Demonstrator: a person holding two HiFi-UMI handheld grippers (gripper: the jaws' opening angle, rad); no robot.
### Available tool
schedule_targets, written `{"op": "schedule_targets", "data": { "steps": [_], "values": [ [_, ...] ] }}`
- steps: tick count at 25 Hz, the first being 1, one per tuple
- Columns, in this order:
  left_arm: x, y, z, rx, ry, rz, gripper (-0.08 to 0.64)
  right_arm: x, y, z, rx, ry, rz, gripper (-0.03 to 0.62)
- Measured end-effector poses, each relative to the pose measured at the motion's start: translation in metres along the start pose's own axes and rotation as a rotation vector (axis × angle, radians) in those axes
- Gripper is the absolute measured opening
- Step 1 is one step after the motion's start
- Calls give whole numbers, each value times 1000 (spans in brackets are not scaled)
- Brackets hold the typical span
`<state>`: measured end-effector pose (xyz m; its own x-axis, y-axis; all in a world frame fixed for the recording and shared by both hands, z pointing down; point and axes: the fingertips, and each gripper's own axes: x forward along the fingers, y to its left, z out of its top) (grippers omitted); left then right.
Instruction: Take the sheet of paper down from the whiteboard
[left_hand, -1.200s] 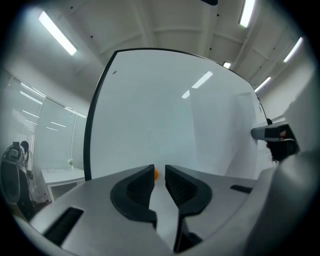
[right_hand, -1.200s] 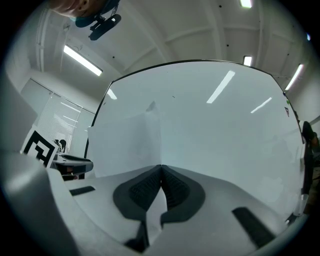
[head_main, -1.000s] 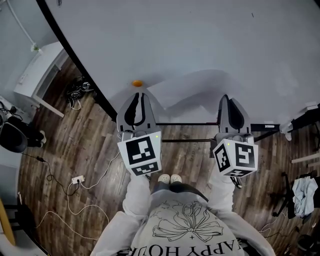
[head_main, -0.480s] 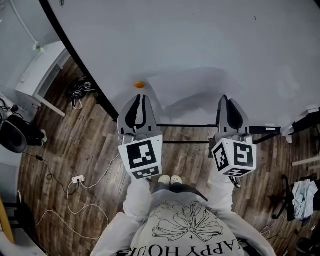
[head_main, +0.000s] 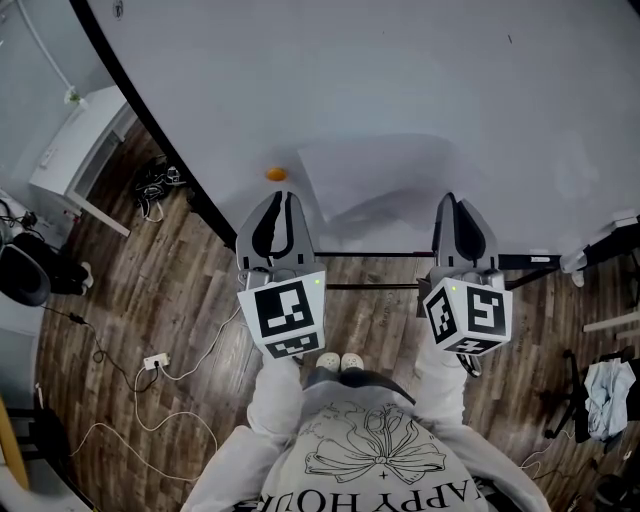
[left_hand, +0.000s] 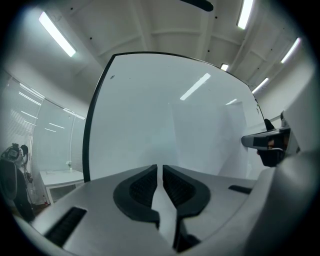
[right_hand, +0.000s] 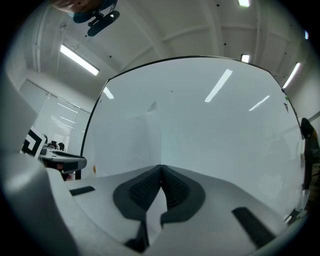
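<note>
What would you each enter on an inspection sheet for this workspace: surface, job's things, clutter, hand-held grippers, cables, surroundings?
Surface: whiteboard, large, black-edged.
Job's things: sheet of paper on the board; orange magnet just beyond its left edge.
Clutter: crumpled cloth at far right.
Grippers: left hand-held gripper jaws a narrow gap apart, right hand-held gripper jaws together, at the sheet's lower corners; grip cannot be told.
Cables: socket block with white leads and a black tangle on the floor, left.
Surroundings: wood floor, white desk at left.
</note>
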<state>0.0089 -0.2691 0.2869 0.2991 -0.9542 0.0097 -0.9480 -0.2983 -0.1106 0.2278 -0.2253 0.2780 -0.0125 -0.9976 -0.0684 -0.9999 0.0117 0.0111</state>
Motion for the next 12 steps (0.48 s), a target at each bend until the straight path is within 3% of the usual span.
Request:
{"op": "schedule_targets", "data": {
  "steps": [12],
  "values": [
    [8, 1, -3, -3, 8, -4, 35, 6, -1, -2, -3, 9, -1, 2]
  ]
}}
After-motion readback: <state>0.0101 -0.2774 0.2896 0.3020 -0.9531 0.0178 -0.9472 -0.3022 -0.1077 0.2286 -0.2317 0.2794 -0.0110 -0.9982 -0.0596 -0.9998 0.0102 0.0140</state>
